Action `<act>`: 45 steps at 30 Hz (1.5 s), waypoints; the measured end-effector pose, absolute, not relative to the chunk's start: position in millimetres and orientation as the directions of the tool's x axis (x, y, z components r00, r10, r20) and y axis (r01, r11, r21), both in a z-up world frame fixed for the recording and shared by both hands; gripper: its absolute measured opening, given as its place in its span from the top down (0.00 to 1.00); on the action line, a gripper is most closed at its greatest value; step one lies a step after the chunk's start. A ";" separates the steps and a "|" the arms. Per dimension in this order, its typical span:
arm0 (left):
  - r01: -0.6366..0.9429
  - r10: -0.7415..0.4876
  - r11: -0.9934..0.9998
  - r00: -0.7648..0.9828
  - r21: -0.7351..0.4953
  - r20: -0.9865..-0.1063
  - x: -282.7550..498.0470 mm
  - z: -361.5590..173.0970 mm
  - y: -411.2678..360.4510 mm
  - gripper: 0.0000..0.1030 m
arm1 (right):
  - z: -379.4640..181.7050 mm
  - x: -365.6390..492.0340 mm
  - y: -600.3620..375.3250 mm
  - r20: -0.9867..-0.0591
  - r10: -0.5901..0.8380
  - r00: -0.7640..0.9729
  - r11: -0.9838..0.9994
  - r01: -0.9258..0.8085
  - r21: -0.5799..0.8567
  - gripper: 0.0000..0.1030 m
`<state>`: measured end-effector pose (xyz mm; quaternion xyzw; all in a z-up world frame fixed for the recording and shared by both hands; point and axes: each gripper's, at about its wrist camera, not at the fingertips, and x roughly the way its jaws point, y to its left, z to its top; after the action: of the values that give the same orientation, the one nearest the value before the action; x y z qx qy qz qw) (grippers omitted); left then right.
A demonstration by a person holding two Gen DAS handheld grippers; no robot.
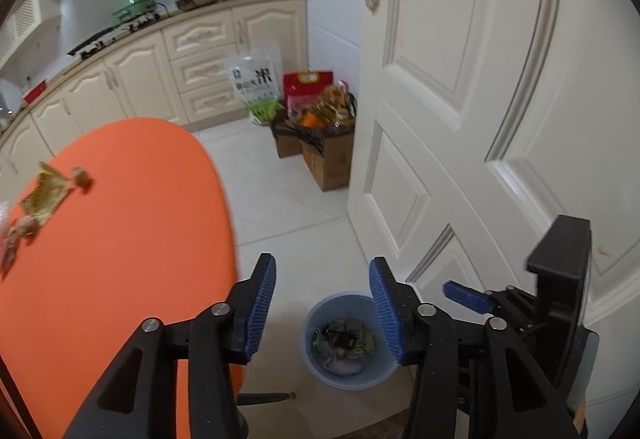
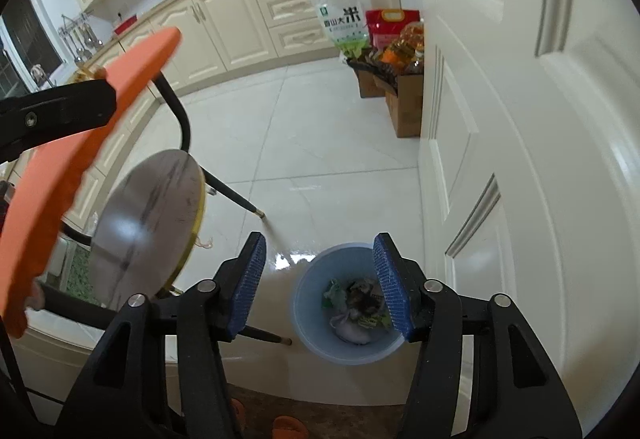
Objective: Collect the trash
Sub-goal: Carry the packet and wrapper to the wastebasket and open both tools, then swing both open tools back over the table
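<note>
A pale blue bin stands on the white floor beside the door, with wrappers and crumpled scraps inside. My left gripper hangs open above it, with nothing between its blue pads. My right gripper is also open and empty, high over the same bin. More trash lies on the orange table at the left: a yellowish wrapper and small brown bits, blurred. One blue finger of the right gripper shows at the right of the left wrist view.
A white panelled door stands close on the right. Cardboard boxes of groceries and rice bags sit by the cream cabinets. A round grey stool with black legs stands under the table's edge.
</note>
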<state>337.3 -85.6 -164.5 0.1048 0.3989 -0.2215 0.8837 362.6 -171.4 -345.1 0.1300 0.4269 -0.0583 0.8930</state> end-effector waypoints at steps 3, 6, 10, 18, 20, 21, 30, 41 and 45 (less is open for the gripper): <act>0.465 -0.306 0.885 0.614 0.019 -0.728 312.6 -147.6 -68.6 0.48 | -322.9 347.7 -161.0 -0.761 0.005 0.648 0.963 0.202 0.178 0.39; 0.439 -0.292 0.898 0.646 0.030 -0.705 283.7 -125.5 -41.3 0.48 | -296.7 330.6 -145.2 -0.742 0.002 0.670 0.969 0.183 0.168 0.32; 0.410 -0.281 0.911 0.688 0.039 -0.669 252.0 -102.8 -12.7 0.35 | -252.1 307.1 -119.1 -0.706 -0.006 0.708 0.978 0.151 0.143 0.31; 0.364 -0.253 0.929 0.744 0.058 -0.618 201.5 -65.7 68.1 0.32 | -187.6 279.3 -72.5 -0.627 -0.026 0.778 0.984 0.129 0.119 0.25; 0.348 -0.251 0.936 0.751 0.043 -0.611 196.4 -60.3 94.4 0.31 | -183.3 282.0 -59.0 -0.627 -0.025 0.779 0.986 0.121 0.111 0.25; 0.334 -0.250 0.942 0.753 0.026 -0.609 198.4 -60.3 111.1 0.30 | -181.7 286.4 -50.1 -0.627 -0.019 0.779 0.987 0.114 0.112 0.25; 0.161 -0.048 0.981 0.742 0.108 -0.668 288.5 -87.3 249.5 0.27 | -181.6 388.4 35.4 -0.654 0.043 0.755 0.993 0.038 0.108 0.25; 0.140 -0.049 0.988 0.670 0.061 -0.741 406.0 -140.5 340.4 0.27 | -215.5 554.9 89.4 -0.728 0.081 0.681 0.997 -0.053 0.061 0.25; 0.171 -0.025 0.978 0.652 0.115 -0.758 428.2 -155.0 343.9 0.27 | -228.0 599.3 95.8 -0.742 0.111 0.662 0.994 -0.081 0.077 0.25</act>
<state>428.2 343.9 -155.0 0.0886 0.4134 -0.0543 0.9046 599.3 95.8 -228.0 0.0186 0.4079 0.0527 0.9113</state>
